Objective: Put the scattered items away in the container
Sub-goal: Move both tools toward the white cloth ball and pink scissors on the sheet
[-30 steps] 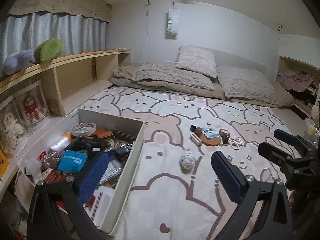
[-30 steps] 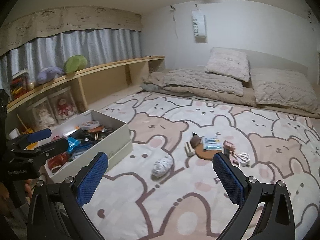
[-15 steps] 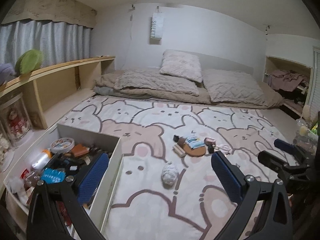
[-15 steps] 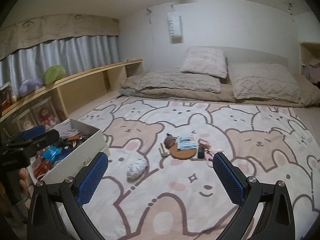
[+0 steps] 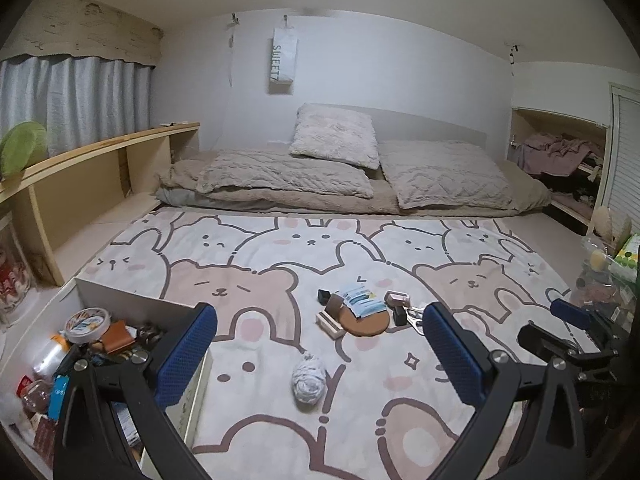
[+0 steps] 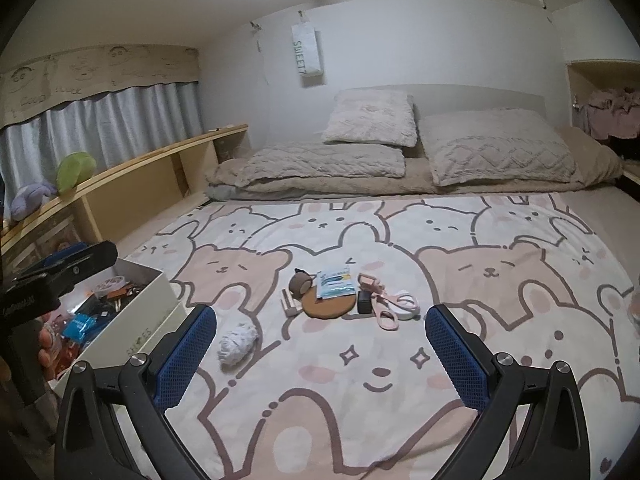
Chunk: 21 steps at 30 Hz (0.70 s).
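Far left: white container (image 5: 188,396) parked at the bed's left edge, already half full of bits – tape roll (image 5: 87,319), brown wallet, blue packets. Handy spot, right under the left claw (image 5: 320,356), so drops are short.

Left claw wide apart, nothing between the blue pads (image 5: 186,354), hanging over the container's near right wall and looking out across the bear blanket (image 5: 460,280). Looks ready for another fetch, not carrying.

Moving right: crumpled white wad (image 5: 308,376) alone on the blanket, nearest to both claws, probably the easy next pick. Squashy, so should pinch fine.

Further back, middle of the blanket: small cluster still waiting – round cork coaster (image 6: 330,302) with a blue-white sachet (image 6: 335,285) on top, brown roll (image 6: 300,282) and a little comb-like thing at its left, black cube (image 6: 364,302) and pink scissors (image 6: 386,308) just right. Packed tight, so picking one without nudging neighbours could be fiddly.

Right claw (image 6: 320,354) also spread open and empty, hovering low over the near blanket, pointed at that cluster.
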Tool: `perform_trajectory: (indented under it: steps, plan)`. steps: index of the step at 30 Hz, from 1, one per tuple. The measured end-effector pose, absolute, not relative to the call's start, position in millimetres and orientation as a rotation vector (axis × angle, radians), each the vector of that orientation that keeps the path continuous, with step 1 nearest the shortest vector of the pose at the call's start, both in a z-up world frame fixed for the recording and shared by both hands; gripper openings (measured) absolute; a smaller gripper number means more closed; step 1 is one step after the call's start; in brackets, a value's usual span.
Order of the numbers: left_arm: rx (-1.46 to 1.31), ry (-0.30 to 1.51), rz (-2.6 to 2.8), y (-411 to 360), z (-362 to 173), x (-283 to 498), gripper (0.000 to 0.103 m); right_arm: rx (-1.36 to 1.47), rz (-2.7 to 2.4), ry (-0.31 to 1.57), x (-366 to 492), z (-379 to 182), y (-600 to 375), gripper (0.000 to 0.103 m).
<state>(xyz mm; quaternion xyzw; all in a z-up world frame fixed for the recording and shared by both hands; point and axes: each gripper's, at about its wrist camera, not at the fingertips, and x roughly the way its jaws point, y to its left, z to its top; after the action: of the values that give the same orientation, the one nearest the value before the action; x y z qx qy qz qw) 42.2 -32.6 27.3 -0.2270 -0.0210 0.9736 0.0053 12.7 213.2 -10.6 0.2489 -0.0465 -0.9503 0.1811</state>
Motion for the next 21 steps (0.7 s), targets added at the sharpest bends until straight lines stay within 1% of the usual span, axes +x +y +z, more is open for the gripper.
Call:
perform_trajectory:
  steps: [7, 15, 21]
  plan:
    - [-0.746, -0.155, 3.000, -35.9, 22.6, 23.5, 0.103, 0.751, -2.691, -0.160, -0.2, -23.5, 219.4, 0.103]
    - [-0.800, -0.131, 2.989, -35.4, 5.8, 1.4, 0.103, 0.792, -2.720, -0.180, -13.0, -35.5, 228.0, 0.103]
    - [-0.893, -0.108, 2.995, -39.2, -24.1, -15.6, 0.103, 0.853, -2.712, -0.227, -25.4, -50.2, 235.7, 0.103]
